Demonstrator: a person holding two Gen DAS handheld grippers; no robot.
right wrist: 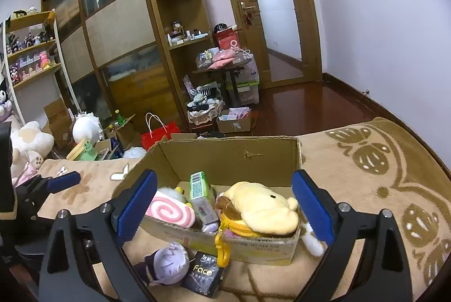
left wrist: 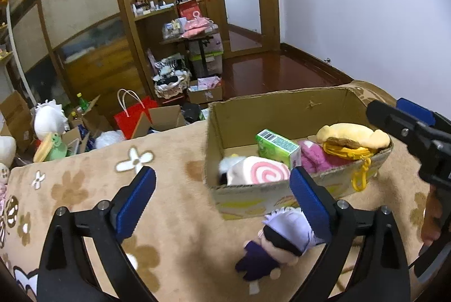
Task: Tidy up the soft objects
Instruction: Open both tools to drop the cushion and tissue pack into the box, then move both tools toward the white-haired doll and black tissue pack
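Both my left gripper (left wrist: 222,199) and right gripper (right wrist: 224,202) were spread apart, holding nothing. The doll (left wrist: 277,244) lay slantwise before the box (left wrist: 282,110), head toward it.

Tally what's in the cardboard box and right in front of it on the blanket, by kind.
Plush toys: 3 (yellow dog plush, pink swirl roll plush, purple-haired doll)
Green carton: 1
Black Face packet: 1
Total: 5

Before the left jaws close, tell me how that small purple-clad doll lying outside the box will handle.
The doll looks like stuffed fabric, so it is probably light and squashy. Its big head will likely droop if gripped by the body. Lying flat on the plush blanket, it should not roll.
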